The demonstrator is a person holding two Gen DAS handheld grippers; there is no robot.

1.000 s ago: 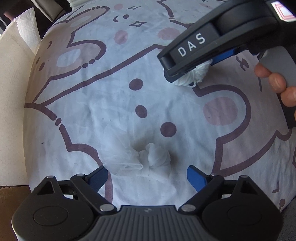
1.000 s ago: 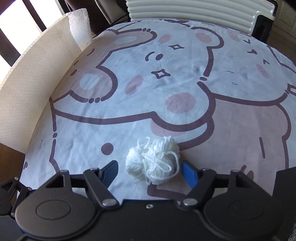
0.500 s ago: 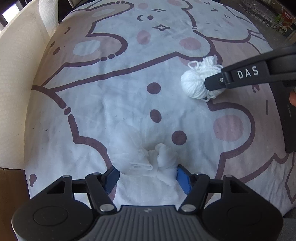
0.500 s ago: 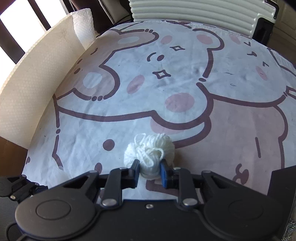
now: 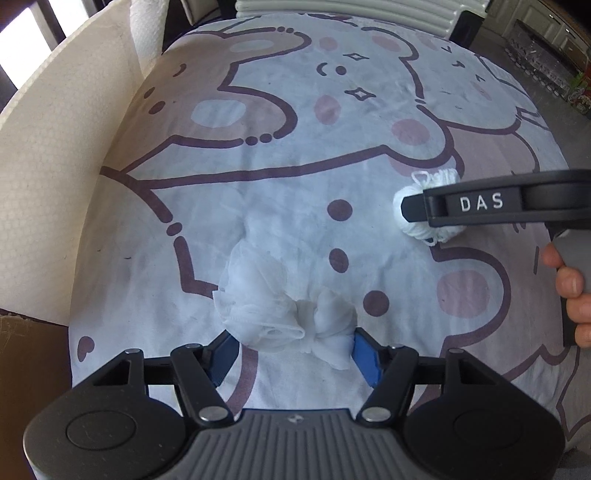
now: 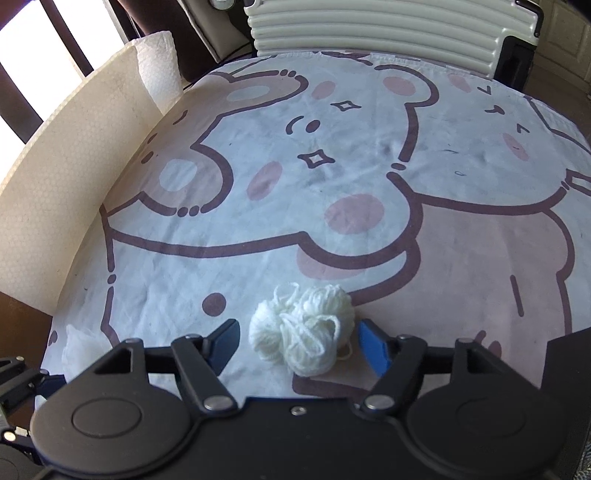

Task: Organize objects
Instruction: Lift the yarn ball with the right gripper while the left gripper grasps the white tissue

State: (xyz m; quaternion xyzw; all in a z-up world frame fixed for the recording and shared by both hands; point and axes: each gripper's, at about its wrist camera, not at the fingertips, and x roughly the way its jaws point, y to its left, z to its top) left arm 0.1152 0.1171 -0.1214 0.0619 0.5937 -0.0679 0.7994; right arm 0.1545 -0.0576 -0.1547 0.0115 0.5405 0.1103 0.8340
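A white mesh pouch (image 5: 273, 314) knotted in the middle lies on the cartoon-bear cloth, right between the blue pads of my open left gripper (image 5: 291, 350). A white yarn ball (image 6: 303, 332) lies on the cloth between the spread fingers of my open right gripper (image 6: 297, 339). In the left wrist view the yarn ball (image 5: 432, 229) sits partly behind the right gripper's black finger (image 5: 480, 203) marked DAS. The pouch's edge (image 6: 79, 343) shows at lower left in the right wrist view.
A white paper sheet (image 5: 55, 177) stands along the table's left edge, with a paper towel roll (image 6: 159, 66) behind it. A white ribbed case (image 6: 373, 29) stands past the far edge. The bear-print cloth (image 6: 332, 155) covers the table.
The right gripper shut on the yarn ball half a second ago and now stands open around it. The left gripper's fingers have drawn closer around the pouch and the view has pulled back.
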